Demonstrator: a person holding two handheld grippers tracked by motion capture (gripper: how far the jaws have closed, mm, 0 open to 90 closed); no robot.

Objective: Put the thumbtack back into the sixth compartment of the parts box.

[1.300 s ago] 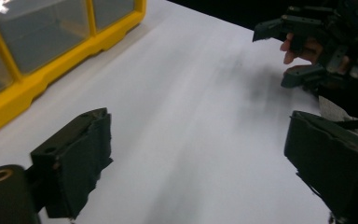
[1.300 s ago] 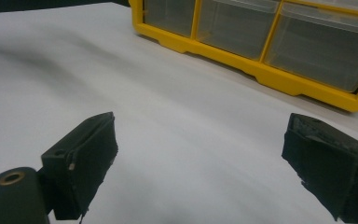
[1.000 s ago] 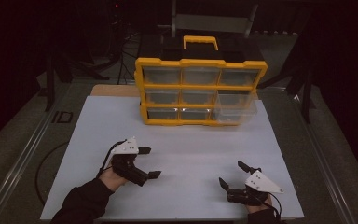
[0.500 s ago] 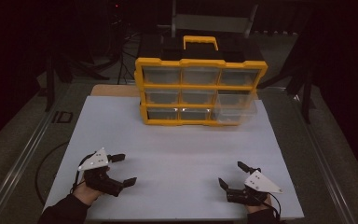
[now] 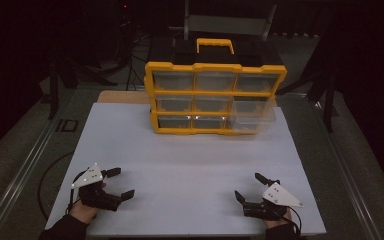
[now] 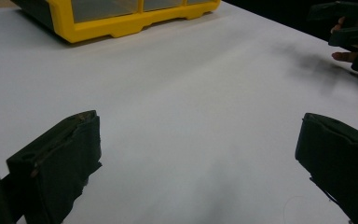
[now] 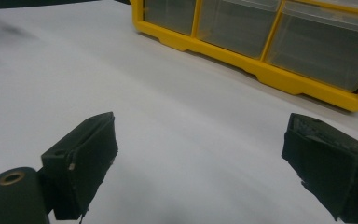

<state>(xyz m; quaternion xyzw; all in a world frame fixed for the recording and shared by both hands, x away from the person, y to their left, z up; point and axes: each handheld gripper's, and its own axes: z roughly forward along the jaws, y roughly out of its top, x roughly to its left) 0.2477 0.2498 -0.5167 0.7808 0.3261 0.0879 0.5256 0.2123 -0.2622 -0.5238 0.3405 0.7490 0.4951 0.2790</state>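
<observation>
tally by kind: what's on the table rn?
Organizer: 1
Clear drawers, 3 rows of 3: 9
Claws, left and right, both open: 2
Total: 12

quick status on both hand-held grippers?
Left hand-held gripper: open, holding nothing, above the white table.
Right hand-held gripper: open, holding nothing.

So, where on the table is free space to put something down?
The white board is bare between the yellow organizer and the left gripper and right gripper. The pulled-out drawer crowds the organizer's right.
</observation>
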